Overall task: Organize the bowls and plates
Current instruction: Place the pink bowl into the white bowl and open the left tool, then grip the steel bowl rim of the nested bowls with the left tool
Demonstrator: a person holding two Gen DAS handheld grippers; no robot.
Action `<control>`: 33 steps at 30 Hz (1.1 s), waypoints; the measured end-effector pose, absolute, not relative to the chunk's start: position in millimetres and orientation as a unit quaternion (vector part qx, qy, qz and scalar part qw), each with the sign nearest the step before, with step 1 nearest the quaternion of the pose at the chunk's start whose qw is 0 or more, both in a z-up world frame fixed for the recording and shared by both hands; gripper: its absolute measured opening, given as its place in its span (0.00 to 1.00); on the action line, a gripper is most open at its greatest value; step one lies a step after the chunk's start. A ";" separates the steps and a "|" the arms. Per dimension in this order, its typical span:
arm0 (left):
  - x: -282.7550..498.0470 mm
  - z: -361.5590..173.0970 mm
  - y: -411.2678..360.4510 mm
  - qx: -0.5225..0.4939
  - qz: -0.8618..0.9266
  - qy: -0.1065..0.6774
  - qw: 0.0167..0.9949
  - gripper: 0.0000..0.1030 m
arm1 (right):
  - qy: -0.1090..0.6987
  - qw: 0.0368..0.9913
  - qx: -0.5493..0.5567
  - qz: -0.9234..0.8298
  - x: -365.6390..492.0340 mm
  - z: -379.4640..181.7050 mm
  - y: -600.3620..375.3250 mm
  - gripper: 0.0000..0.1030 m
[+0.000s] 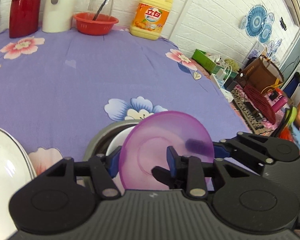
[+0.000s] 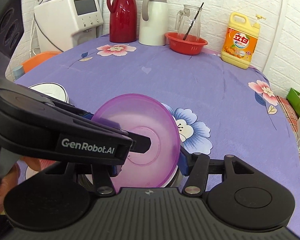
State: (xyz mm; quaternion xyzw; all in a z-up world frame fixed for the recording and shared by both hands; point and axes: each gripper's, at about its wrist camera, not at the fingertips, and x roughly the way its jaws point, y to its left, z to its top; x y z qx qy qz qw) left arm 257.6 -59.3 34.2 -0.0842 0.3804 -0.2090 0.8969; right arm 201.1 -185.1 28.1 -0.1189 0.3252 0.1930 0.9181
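A translucent purple bowl (image 1: 166, 150) (image 2: 148, 140) is tilted on edge over a white bowl (image 1: 118, 140) that sits in a grey metal bowl (image 1: 102, 136). My left gripper (image 1: 144, 160) stands open, with its right finger (image 1: 172, 160) inside the purple bowl and its left finger outside the rim. My right gripper (image 2: 150, 164) is open around the bowl; its right finger (image 2: 185, 162) is at the bowl's right rim. The left gripper's arm (image 2: 70, 132) crosses the right wrist view. A white plate stack (image 1: 8, 168) (image 2: 50, 90) lies to the left.
On the purple flowered tablecloth (image 1: 90, 70), at the back: a red jug (image 2: 123, 14), a white jug (image 2: 154, 18), a glass pitcher (image 2: 190, 20), a red basket (image 2: 185, 43), a yellow detergent bottle (image 2: 240, 42). A white appliance (image 2: 70, 18) stands far left. Clutter (image 1: 260, 92) lies off the table's right edge.
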 end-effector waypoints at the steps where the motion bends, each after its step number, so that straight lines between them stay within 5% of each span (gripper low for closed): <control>1: 257.2 34.4 -60.4 -0.078 -0.209 0.377 0.899 0.36 | 0.323 0.919 -0.118 0.194 199.7 28.1 -186.2 0.89; 2: 256.7 34.7 -60.6 -0.074 -0.209 0.376 0.900 0.48 | 0.320 0.921 -0.114 0.193 197.3 28.2 -188.4 0.89; 3: 255.1 36.4 -60.8 -0.072 -0.205 0.370 0.903 0.72 | 0.317 0.922 -0.109 0.193 196.1 29.0 -190.9 0.90; 5: 249.4 42.1 -59.3 -0.063 -0.193 0.347 0.916 0.86 | 0.307 0.929 -0.091 0.188 190.7 31.3 -199.1 0.95; 15: 220.8 70.4 -44.3 -0.065 -0.158 0.253 0.952 0.96 | 0.260 0.952 0.011 0.163 163.9 29.2 -224.1 1.00; 33: 225.5 44.6 -41.7 -0.073 -0.114 0.287 0.948 0.97 | 0.240 0.958 0.118 0.101 149.0 3.7 -253.5 1.00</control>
